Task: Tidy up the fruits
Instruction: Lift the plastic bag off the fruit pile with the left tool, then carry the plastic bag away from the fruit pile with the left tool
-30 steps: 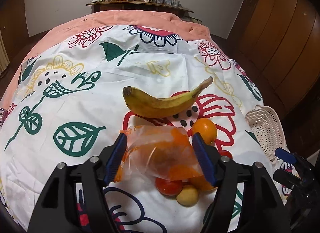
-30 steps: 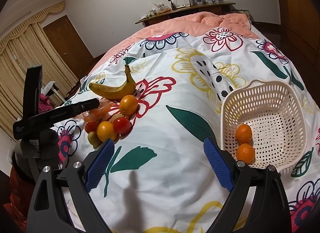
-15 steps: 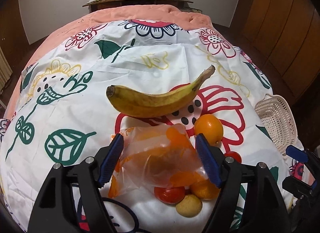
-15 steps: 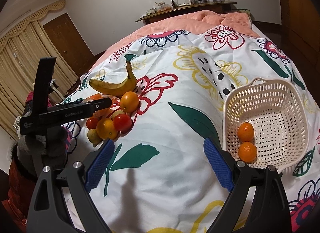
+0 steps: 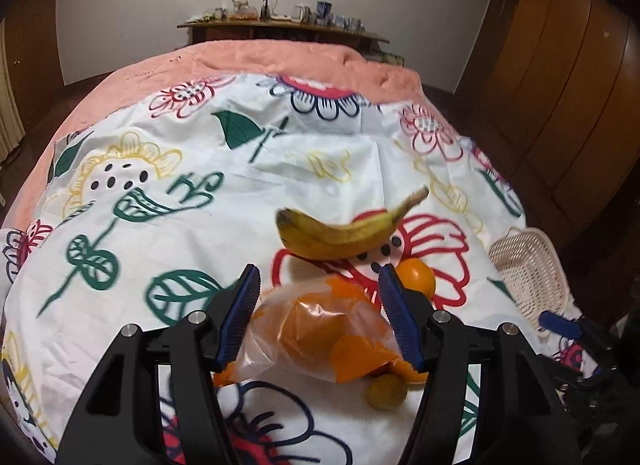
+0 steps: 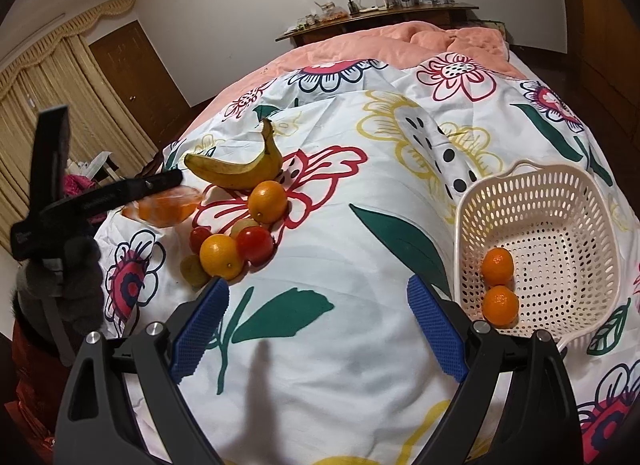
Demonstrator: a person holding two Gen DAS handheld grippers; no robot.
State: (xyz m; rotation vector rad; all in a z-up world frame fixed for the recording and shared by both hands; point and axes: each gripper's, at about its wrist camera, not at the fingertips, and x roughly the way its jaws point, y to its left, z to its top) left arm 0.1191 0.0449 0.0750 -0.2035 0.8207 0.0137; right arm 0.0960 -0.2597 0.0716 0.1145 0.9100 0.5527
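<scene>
on a bed's quilt (image 6: 360, 365), a banana (image 6: 236, 171) lies at the far edge of a fruit cluster, with an orange (image 6: 267, 201) just in front of it and a second orange (image 6: 221, 256) nearer still, touching a tomato (image 6: 255, 245) on its right. a plastic bag of peel (image 5: 320, 329) sits left of the cluster, between the left gripper (image 5: 320, 317) pads (contact cannot be told). well to the right stands a basket (image 6: 560, 193) holding two mandarins (image 6: 497, 265) against its near-left wall. a cluttered shelf (image 6: 380, 13) runs behind the bed.
</scene>
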